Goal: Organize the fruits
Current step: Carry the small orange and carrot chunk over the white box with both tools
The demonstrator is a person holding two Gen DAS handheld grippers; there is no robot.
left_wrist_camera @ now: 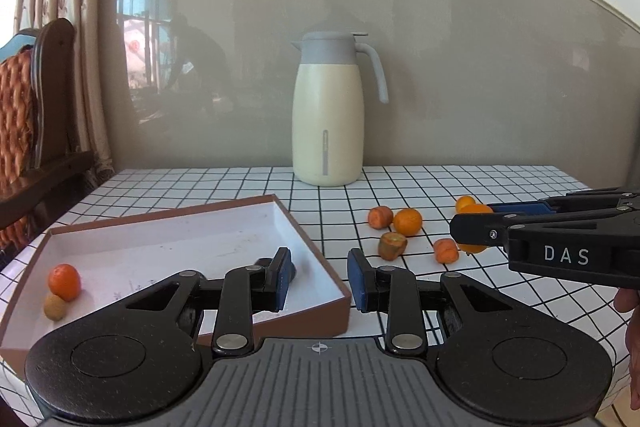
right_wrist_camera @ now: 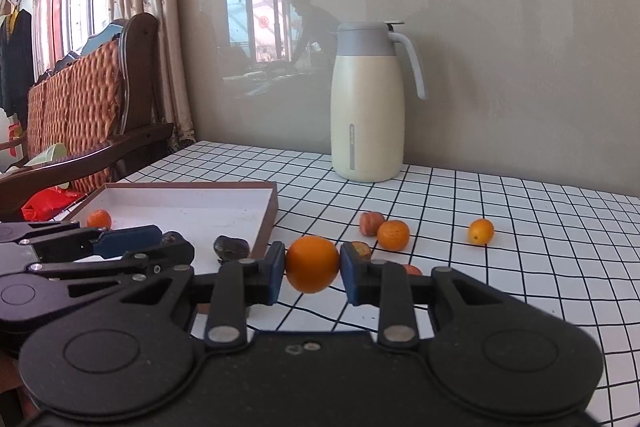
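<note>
The right claw (right_wrist_camera: 312,269) pinches a round orange (right_wrist_camera: 312,264) above the counter (right_wrist_camera: 480,195) (left claw (left_wrist_camera: 319,279) gapes empty beside the box (left_wrist_camera: 312,251)), and it could squirt free if squeezed off-centre.

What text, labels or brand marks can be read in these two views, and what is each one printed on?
"DAS": white letters on the black body of the right tongs, seen in the left wrist view.
Strip label on the cream thermos jug: too small and blurred to read in either view.
Faint marks on the floor of the white tray: not legible.
Nothing else carries readable text.
</note>
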